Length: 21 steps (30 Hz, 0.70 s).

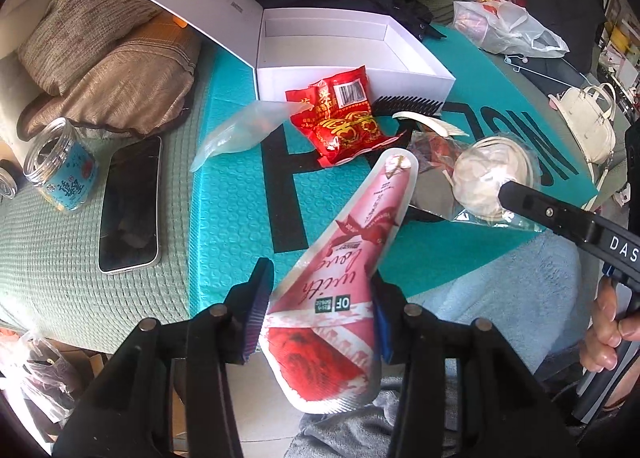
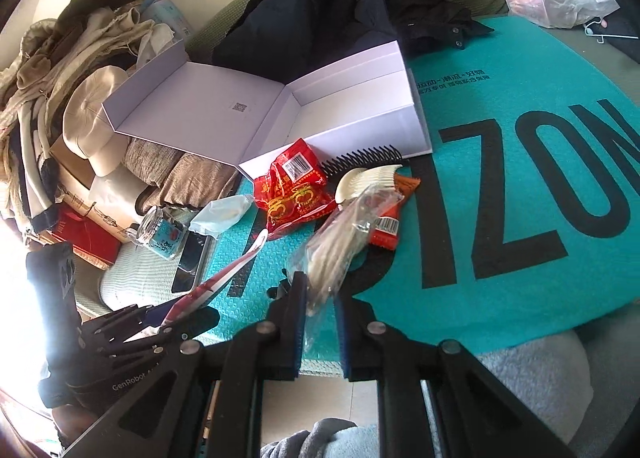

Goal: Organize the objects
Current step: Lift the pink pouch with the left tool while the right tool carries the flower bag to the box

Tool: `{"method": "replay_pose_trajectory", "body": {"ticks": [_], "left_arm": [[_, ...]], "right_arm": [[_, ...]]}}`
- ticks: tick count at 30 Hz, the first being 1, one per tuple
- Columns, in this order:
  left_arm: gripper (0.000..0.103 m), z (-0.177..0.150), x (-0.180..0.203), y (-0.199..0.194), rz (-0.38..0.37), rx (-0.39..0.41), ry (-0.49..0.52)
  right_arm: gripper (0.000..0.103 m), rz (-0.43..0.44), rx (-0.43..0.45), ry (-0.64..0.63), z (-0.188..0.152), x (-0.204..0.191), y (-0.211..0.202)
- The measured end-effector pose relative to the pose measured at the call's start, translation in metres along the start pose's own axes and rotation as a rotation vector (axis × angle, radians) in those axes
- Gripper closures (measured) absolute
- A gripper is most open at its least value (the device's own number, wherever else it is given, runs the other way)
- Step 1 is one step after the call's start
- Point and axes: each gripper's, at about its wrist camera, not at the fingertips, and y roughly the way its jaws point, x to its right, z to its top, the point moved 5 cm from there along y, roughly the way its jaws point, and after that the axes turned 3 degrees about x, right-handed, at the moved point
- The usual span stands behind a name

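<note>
The open white cardboard box (image 1: 352,58), lid flung back, is sitting on the teal bubble mailer (image 1: 240,186) on the bed, and everything is being placed from it. Both tongs are hanging on the near side of that box, each loaded. The left tongs (image 1: 320,310) are gripping a flat pink-and-white printed sachet (image 1: 352,258) across its width, its long axis pointing up toward the box's front wall. The right tongs (image 2: 320,314) are pinching the corner of a clear plastic bag of pale discs (image 2: 340,242), lying right of the sachet. Between both loads and the box are lying a red foil snack packet (image 1: 344,118), a black comb (image 1: 408,103) and a cream comb (image 2: 368,178), so each load, I judge, is needing a lift over them.
</note>
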Motion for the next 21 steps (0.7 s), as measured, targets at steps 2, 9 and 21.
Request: {"method": "replay_pose_trajectory", "body": {"ticks": [2,9,21], "left_arm": [[0.061,0.0,0.004,-0.003,-0.009,0.002,0.0],[0.061,0.009,0.021,-0.013,-0.042,0.021,0.008],[0.061,0.04,0.04,-0.028,-0.058,0.068,0.021]], "right_arm": [[0.091,0.007,0.011,0.003,0.0,0.001,-0.007],[0.092,0.028,0.044,0.021,0.0,0.006,-0.027],[0.095,0.027,0.094,-0.007,0.016,0.008,-0.047]]}}
